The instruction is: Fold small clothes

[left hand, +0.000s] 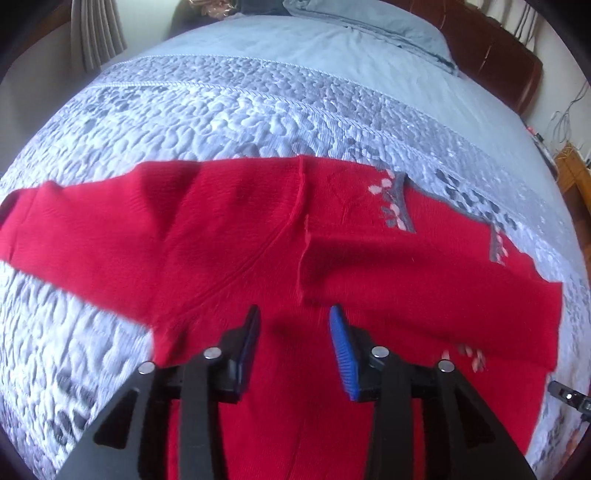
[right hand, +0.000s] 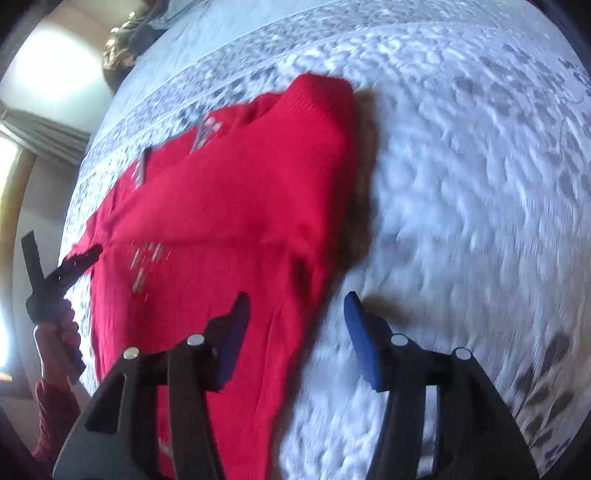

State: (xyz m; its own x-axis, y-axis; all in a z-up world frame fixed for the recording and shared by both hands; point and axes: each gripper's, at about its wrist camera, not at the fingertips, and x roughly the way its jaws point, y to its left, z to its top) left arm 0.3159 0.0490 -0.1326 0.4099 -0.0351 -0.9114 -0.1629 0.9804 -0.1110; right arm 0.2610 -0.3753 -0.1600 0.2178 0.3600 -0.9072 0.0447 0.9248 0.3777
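Observation:
A red knit sweater [left hand: 229, 243] with a small pink and grey flower pattern lies on the quilted bed [left hand: 207, 110]. One sleeve stretches out to the left; the other sleeve is folded across the body on the right. My left gripper [left hand: 294, 314] is open and empty, hovering over the sweater's lower middle. In the right wrist view the same sweater [right hand: 236, 192] lies left of centre, blurred. My right gripper [right hand: 297, 301] is open and empty above the sweater's right edge. The left gripper [right hand: 79, 260] shows at the far left, held in a hand.
The grey-white quilt [right hand: 461, 184] spreads wide to the right of the sweater. A blue-grey pillow [left hand: 373, 26] and a brown headboard [left hand: 495, 62] are at the far end. A curtain [left hand: 98, 33] hangs at the back left. A wooden stand with cables [left hand: 569, 166] is at the right.

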